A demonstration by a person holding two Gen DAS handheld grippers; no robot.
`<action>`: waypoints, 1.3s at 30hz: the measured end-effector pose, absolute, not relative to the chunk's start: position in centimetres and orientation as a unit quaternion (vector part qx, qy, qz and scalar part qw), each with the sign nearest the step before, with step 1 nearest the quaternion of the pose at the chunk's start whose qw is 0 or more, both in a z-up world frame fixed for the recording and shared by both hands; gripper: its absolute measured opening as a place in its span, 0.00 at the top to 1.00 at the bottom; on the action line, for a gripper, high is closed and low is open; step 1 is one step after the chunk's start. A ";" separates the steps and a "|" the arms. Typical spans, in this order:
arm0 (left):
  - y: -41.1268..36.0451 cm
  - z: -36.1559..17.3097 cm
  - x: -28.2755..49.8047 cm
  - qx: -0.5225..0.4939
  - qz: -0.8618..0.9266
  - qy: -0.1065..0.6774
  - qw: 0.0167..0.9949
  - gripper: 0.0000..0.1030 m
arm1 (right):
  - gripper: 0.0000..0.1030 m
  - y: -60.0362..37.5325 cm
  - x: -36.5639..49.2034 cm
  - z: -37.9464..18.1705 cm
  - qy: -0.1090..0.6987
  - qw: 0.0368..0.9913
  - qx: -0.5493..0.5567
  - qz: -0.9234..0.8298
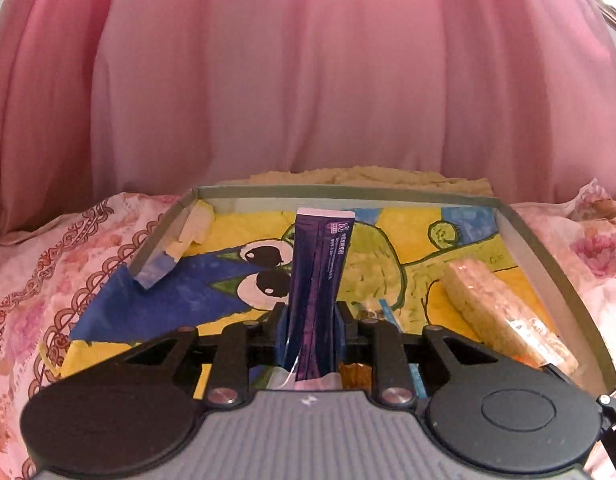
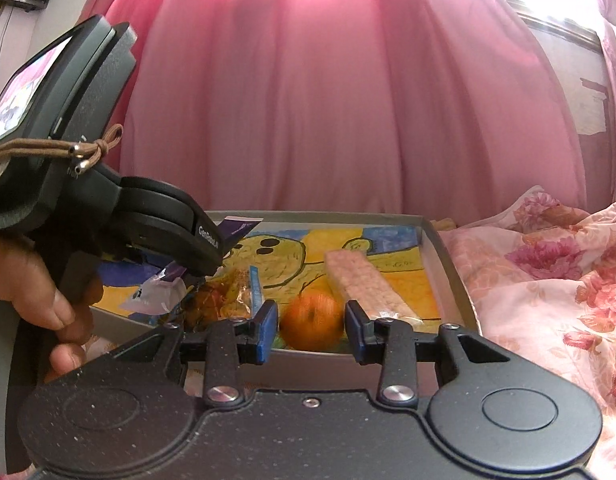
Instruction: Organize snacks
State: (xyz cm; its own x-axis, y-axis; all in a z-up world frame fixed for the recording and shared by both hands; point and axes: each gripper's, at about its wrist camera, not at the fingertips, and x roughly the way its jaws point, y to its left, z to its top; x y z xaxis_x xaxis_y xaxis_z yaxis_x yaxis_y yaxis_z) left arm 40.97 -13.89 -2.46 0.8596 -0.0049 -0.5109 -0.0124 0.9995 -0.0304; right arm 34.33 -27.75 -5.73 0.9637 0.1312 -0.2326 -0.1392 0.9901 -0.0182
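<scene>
So, left tongs (image 1: 311, 316) clamp the purple sachet (image 1: 319, 264) over the tray (image 1: 523, 240); lay it flat beside the rice bar (image 1: 503, 308). Right tongs (image 2: 311, 330) gape around the orange (image 2: 312, 318).

Your left gripper (image 2: 212, 256) covers most of the purple sachet (image 2: 238, 228) from the right wrist, print on the sachet too small to read, orange fruit (image 2: 311, 318) blurred, your hand (image 2: 48, 296) cut off at the left edge.

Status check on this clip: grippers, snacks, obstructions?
Left gripper shut on purple sachet, over tray. Right gripper open, framing orange. Nothing blocking.
</scene>
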 end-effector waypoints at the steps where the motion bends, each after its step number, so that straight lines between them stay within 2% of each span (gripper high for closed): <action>1: -13.9 -2.5 41.0 -0.015 0.003 0.266 0.964 0.73 | 0.62 -27.7 34.3 -5.7 0.117 0.991 -0.018 0.067; 6: -13.6 -2.6 40.6 -0.012 0.014 0.263 0.965 0.66 | 0.56 -27.6 34.3 -5.6 0.114 0.991 -0.013 0.068; 10: -12.8 -2.3 40.0 -0.025 0.030 0.253 0.967 0.41 | 0.45 -27.4 33.9 -5.3 0.105 0.992 -0.016 0.068; 12: -12.2 -2.0 39.7 -0.035 0.036 0.250 0.967 0.35 | 0.33 -27.3 33.7 -5.1 0.098 0.993 -0.018 0.066; 16: -10.9 -1.0 38.4 -0.056 0.061 0.232 0.969 0.07 | 0.17 -27.4 33.1 -4.4 0.082 0.995 -0.020 0.057; 17: -10.6 -0.7 38.0 -0.059 0.066 0.226 0.970 0.05 | 0.12 -27.4 33.0 -4.2 0.078 0.995 -0.021 0.053; 20: -9.9 0.5 36.8 -0.061 0.081 0.214 0.972 0.02 | 0.03 -27.6 32.3 -3.3 0.067 0.997 -0.011 0.043; 22: -9.4 1.5 35.8 -0.058 0.087 0.204 0.973 0.01 | 0.01 -27.9 31.6 -2.7 0.059 0.998 -0.001 0.034; 28: -8.5 3.9 32.3 -0.055 0.097 0.176 0.978 0.01 | 0.01 -29.2 28.5 -0.9 0.047 0.998 0.040 0.029; 39: -6.9 4.0 24.3 -0.076 0.080 0.182 0.977 0.01 | 0.01 -29.9 20.7 0.6 0.036 0.999 0.034 0.018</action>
State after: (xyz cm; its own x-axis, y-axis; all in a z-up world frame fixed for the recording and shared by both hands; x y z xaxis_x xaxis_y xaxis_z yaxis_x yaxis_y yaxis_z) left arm 24.27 -6.90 4.01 0.9208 0.1280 -0.3685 -0.1835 0.9757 -0.1195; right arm 20.70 -29.91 0.62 0.9968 0.0387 -0.0706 -0.0337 0.9970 0.0699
